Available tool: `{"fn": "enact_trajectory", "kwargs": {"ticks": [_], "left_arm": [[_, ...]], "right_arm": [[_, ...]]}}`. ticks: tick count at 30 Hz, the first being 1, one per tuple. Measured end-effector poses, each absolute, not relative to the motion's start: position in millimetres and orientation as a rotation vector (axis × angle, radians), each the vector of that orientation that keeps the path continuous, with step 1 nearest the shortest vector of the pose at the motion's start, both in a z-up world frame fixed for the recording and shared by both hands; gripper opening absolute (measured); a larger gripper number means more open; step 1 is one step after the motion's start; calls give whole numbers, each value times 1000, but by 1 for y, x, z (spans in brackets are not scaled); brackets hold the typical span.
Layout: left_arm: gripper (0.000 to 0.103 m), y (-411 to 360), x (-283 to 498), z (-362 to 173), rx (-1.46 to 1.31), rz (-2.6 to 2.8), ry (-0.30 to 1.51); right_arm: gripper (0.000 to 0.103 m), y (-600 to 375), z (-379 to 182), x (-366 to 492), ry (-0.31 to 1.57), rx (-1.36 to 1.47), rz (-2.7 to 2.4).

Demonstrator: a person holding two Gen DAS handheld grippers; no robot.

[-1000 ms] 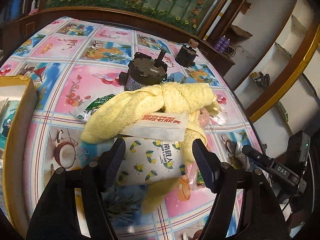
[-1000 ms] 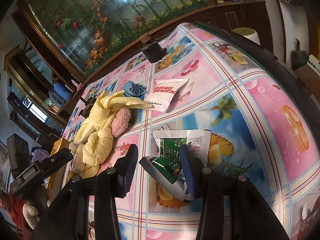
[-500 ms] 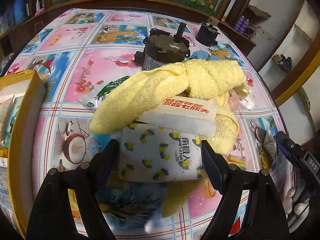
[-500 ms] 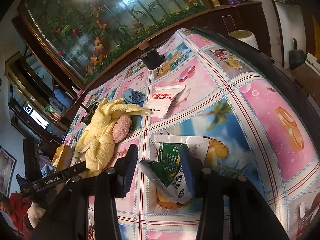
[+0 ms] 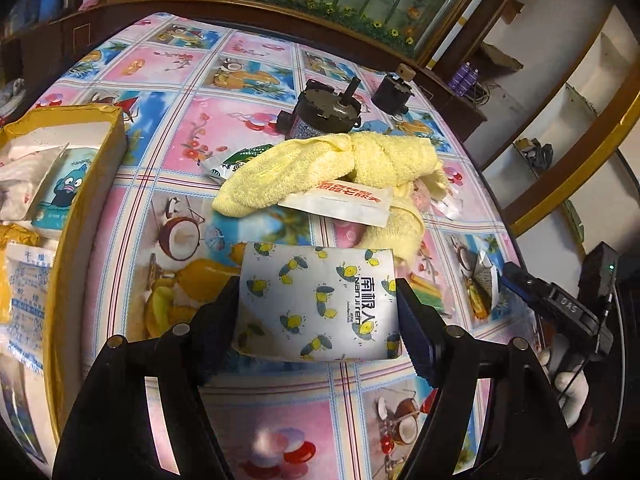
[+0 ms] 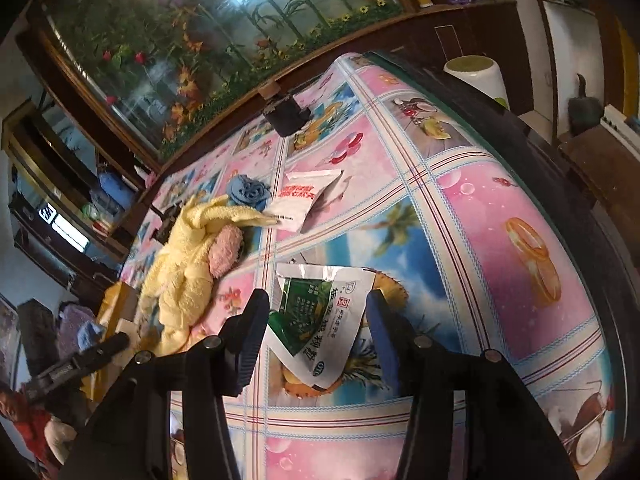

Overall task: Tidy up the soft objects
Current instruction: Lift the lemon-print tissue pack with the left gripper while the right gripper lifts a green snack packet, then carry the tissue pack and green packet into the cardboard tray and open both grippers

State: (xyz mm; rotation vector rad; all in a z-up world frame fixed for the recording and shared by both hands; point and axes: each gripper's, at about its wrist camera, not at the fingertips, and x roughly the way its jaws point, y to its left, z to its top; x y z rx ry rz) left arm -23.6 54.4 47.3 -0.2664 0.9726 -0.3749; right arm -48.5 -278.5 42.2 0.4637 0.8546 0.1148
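Note:
My left gripper (image 5: 318, 316) has a white tissue pack with lemon print (image 5: 320, 300) between its fingers. The jaws are closing and both pads press its sides. The pack sits apart from the yellow towel (image 5: 328, 160) and the white sachet with red print (image 5: 340, 200) lying on it. In the right wrist view, my right gripper (image 6: 318, 320) straddles a green and white sachet (image 6: 316, 312) lying flat on the tablecloth. Its jaws are opening and the pads stand off the sachet's edges.
A yellow box (image 5: 92, 184) holding tissue packs stands at the left. Two dark motors (image 5: 328, 112) (image 5: 392, 92) sit behind the towel. A pink plush (image 6: 224, 252) and a blue cloth (image 6: 248, 192) lie by the towel. The table's edge (image 6: 560, 184) curves along the right.
The left gripper drew back with the lemon-print pack, pulling it out from under the towel and sachet. The right jaws widened and the green sachet flattened onto the table.

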Motion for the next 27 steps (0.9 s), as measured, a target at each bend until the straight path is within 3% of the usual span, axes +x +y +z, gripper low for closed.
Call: {"fn": "enact_trajectory", "kwargs": {"ticks": [9, 11, 12, 16, 27], "left_arm": [[74, 72, -63, 62, -297, -383, 924], [74, 81, -70, 65, -310, -373, 909], [74, 85, -73, 67, -316, -366, 903], [74, 106, -84, 71, -359, -343, 881], [74, 208, -117, 73, -446, -117, 828]], "right_arm": [[57, -237, 35, -19, 936, 318, 97], [52, -234, 34, -19, 939, 329, 119], [45, -232, 33, -19, 944, 338, 133], [40, -225, 34, -30, 932, 349, 155], [40, -176, 75, -50, 883, 374, 356]]}}
